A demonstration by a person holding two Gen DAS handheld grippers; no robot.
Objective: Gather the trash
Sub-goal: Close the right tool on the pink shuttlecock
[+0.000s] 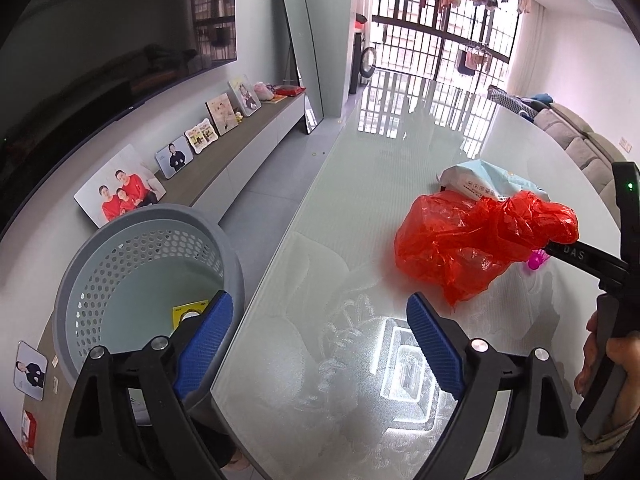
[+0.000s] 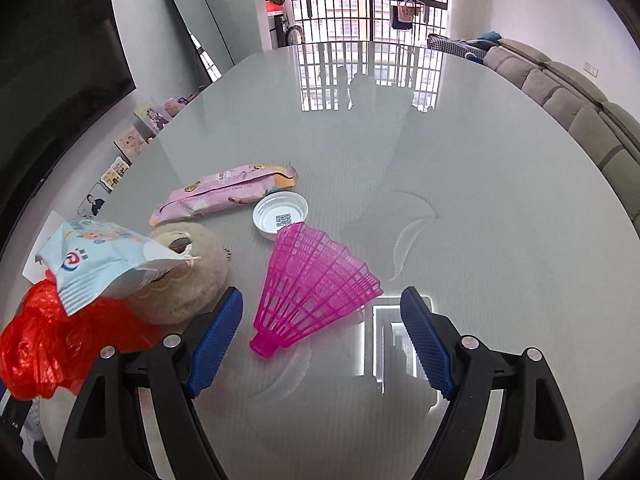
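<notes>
My right gripper [image 2: 320,344] gapes empty around the pink shuttlecock [image 2: 312,284], lower centre, its cap toward me; my left gripper [image 1: 320,344] hangs open, empty.

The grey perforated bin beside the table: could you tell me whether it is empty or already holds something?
Not empty: the grey bin stands upright, and a yellow packet lies on its floor. The left gripper's finger hides part of the bottom.
</notes>
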